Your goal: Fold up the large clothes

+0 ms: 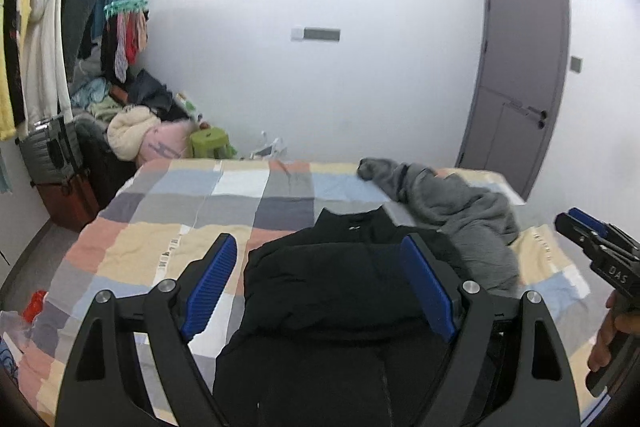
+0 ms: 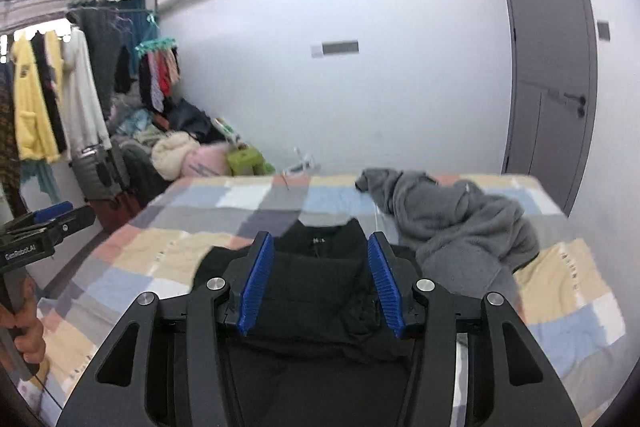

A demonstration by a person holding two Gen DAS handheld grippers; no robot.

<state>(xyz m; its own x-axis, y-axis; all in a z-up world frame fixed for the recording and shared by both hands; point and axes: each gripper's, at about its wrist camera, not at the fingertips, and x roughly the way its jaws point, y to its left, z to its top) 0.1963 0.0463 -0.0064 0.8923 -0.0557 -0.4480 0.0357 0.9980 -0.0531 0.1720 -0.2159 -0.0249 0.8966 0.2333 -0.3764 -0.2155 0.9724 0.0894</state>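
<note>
A black jacket [image 1: 332,291] lies partly folded on the patchwork bedspread [image 1: 168,211], collar toward the far side. It also shows in the right wrist view [image 2: 320,275]. A crumpled grey fleece garment [image 1: 452,211] lies beside it at the right, also in the right wrist view [image 2: 452,219]. My left gripper [image 1: 320,275] is open and empty, hovering above the black jacket. My right gripper [image 2: 320,275] is open and empty, above the jacket too; it appears at the right edge of the left wrist view [image 1: 576,223].
A clothes rack [image 1: 44,39] with hanging garments and a pile of clothes [image 1: 136,119] stand at the far left. A green stool [image 1: 210,143] sits beyond the bed. A grey door [image 1: 520,75] is at the right. A suitcase [image 1: 52,155] stands by the bed's left side.
</note>
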